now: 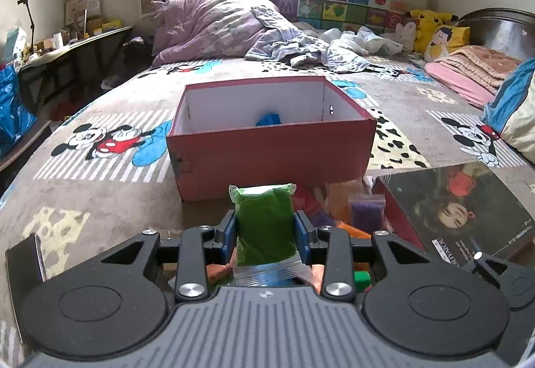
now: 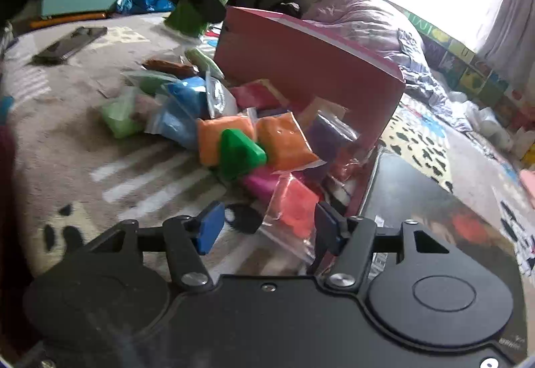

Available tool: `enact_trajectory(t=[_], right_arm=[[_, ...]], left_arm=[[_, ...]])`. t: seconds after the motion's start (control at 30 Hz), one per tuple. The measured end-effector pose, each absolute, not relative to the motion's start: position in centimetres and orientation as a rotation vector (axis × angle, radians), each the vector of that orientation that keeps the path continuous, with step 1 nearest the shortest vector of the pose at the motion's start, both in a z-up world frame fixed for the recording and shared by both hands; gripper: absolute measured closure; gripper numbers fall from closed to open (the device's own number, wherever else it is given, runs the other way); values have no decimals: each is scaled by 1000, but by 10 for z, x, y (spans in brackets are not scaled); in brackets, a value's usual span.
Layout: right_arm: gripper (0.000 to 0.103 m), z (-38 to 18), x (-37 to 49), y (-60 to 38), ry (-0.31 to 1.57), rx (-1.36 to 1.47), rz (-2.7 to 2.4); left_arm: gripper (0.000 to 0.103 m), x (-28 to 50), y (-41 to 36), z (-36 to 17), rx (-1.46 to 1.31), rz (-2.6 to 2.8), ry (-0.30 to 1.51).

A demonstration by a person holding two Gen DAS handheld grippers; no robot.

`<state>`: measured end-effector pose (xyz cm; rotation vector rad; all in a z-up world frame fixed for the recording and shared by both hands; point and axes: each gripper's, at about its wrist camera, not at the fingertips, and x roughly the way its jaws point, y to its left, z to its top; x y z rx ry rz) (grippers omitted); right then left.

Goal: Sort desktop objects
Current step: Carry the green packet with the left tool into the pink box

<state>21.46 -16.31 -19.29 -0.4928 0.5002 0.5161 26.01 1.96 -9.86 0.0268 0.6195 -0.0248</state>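
Observation:
My left gripper (image 1: pixel 265 229) is shut on a green clay bag (image 1: pixel 264 217), held above the bed in front of a red cardboard box (image 1: pixel 267 164). A blue item (image 1: pixel 268 119) lies inside the box. In the right wrist view, a pile of clay bags lies beside the box (image 2: pixel 301 67): orange ones (image 2: pixel 286 144), blue ones (image 2: pixel 187 100), a purple one (image 2: pixel 329 133) and a green triangular block (image 2: pixel 239 155). My right gripper (image 2: pixel 267 229) hangs low over the pile's near edge, jaws apart, with a red bag (image 2: pixel 297 207) between the fingertips but not pinched.
A glossy magazine (image 1: pixel 461 210) lies right of the pile on a dark board. A phone (image 2: pixel 70 45) rests on the bedspread at left. Rumpled bedding (image 1: pixel 214 26) and plush toys (image 1: pixel 431 23) sit behind the box. A cluttered desk (image 1: pixel 67 47) stands at far left.

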Motion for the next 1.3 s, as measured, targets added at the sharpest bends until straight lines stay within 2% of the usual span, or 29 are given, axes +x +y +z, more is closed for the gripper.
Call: enact_trajectory(t=[0.07, 0.13, 0.2, 0.37, 0.63, 0.7, 0.97, 1.3], right_arm=[[60, -197, 218, -162, 504, -499, 507], [60, -201, 221, -160, 506, -499, 486], [68, -201, 224, -162, 504, -468, 478], [74, -198, 231, -168, 497, -408, 468], [75, -198, 247, -176, 519, -323, 451], [82, -198, 249, -177, 527, -305, 464], [84, -200, 258, -185, 551, -241, 501], [85, -200, 264, -191, 559, -196, 523]], left_arm=[[69, 265, 19, -96, 30, -30, 618], [69, 269, 20, -95, 36, -34, 617], [69, 275, 20, -93, 45, -36, 615], [69, 290, 23, -87, 53, -37, 615], [69, 320, 21, -73, 88, -42, 594], [69, 329, 21, -68, 94, -42, 585], [69, 367, 20, -51, 114, -36, 557], [69, 425, 31, -55, 73, -36, 615]])
